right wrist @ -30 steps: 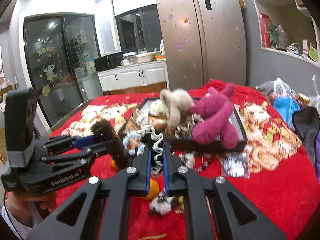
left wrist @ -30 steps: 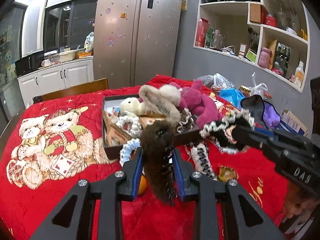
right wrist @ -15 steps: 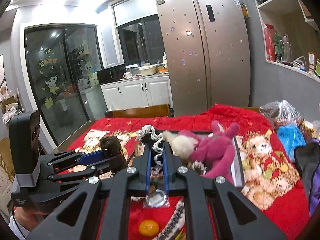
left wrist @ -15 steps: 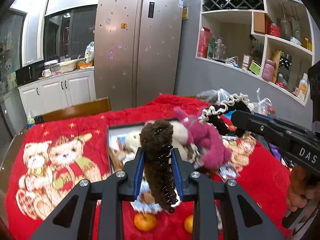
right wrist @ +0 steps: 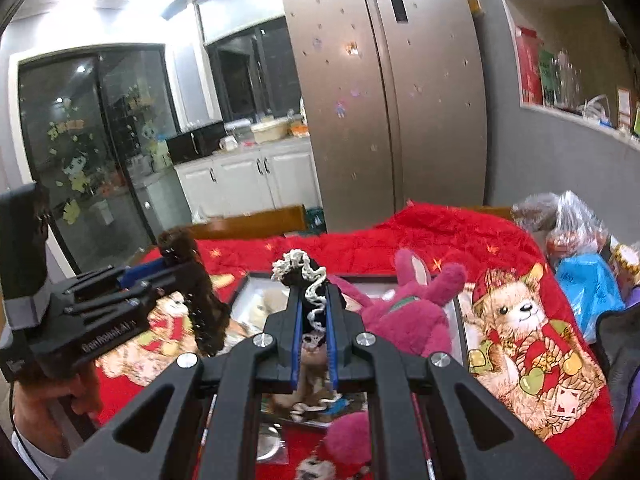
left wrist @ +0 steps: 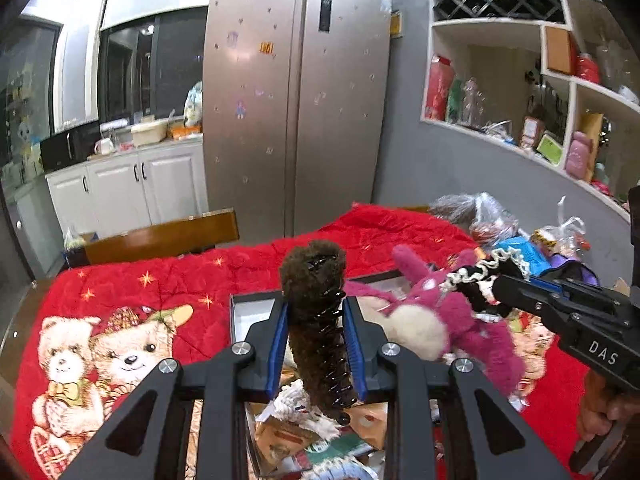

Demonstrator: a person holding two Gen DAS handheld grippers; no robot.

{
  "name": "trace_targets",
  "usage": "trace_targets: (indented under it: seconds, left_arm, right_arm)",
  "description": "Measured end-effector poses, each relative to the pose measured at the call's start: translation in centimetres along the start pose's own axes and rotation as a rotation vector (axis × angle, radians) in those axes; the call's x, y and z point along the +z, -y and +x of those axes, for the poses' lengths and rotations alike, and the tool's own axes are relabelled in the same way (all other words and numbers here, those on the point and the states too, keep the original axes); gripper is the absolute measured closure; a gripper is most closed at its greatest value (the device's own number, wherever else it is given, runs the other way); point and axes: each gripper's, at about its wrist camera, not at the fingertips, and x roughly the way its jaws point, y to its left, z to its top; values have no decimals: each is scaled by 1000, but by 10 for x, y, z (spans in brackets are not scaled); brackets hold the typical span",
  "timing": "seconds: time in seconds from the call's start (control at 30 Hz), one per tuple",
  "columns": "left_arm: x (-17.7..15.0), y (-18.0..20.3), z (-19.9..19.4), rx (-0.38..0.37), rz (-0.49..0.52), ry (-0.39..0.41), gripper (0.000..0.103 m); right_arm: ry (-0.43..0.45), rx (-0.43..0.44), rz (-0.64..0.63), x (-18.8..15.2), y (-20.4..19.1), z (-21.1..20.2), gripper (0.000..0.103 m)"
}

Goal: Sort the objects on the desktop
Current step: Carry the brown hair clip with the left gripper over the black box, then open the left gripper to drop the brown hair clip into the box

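Left claw (left wrist: 315, 336): closed on a brown furry hair clip (left wrist: 316, 320), its blue-lined fingers pressing the clip from both sides; the clip stood upright, black teeth facing the camera, its fuzzy top rising above the fingertips.
Right claw (right wrist: 313, 316): closed narrowly on a black hair tie with white lace trim (right wrist: 308, 280); the tie bunched above the fingertips and a strand hung down between the fingers.
Both claws: raised above the box, the left one to the left of the right one, apart from each other.
Box (left wrist: 250, 312): a dark-rimmed open box on the table, directly below and ahead of the left claw, crowded with soft toys, hair ties and paper packets.
Pink plush rabbit (right wrist: 404, 312): lay across the right part of the box, ears pointing away from the camera, beside a cream plush toy (left wrist: 416, 332).
Tablecloth (left wrist: 160, 280): red, printed with teddy bears, covering the table under the box.
Plastic bags (right wrist: 576, 232): piled at the far right edge of the table, near the wall.
Chair (left wrist: 160, 236): wooden back at the far side of the table.
Fridge (left wrist: 296, 112): silver, two-door, behind the table.
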Motion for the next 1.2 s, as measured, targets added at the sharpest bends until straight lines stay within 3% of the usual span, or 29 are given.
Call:
trace_targets:
  seconds: [0.37,0.77,0.8,0.83,0.87,0.9,0.93,0.97,1.03,1.1,1.2]
  left_arm:
    - [-19,-11,54,-1,-1,-119,76]
    - [-25,-12,64,8,-1,-137,76]
    - [-25,-12,65,7,-3,-139,75]
    - [-24,-12,66,7,-1,-144,66]
    - [-24,-12,66,5,4,-146,60]
    - [-24,-12,65,0,9,-141,45]
    - [-24,-11,64,-1,15,-133,33]
    - [-23,-10,63,2,25,-126,28]
    - [-22,-7,63,17,44,-130,7]
    - [-21,-4,60,24,62,-113,0]
    - [-19,-3,57,46,75,-97,0]
  right_arm:
    - [-138,9,21,-27,30,74,92]
    - [-149,8,38,-36,33,84,92]
    - [-149,8,43,-36,34,84,92]
    - [-148,5,51,-35,34,83,90]
    - [-146,-7,61,-35,36,83,87]
    - [-143,-16,68,-34,37,82,73]
    - [-140,-16,75,-32,37,80,53]
    - [-130,-3,84,-31,39,77,46]
    - [-105,11,104,-27,41,71,27]
    - [-74,1,119,-23,44,63,12]
    - [-56,2,160,-18,50,57,1]
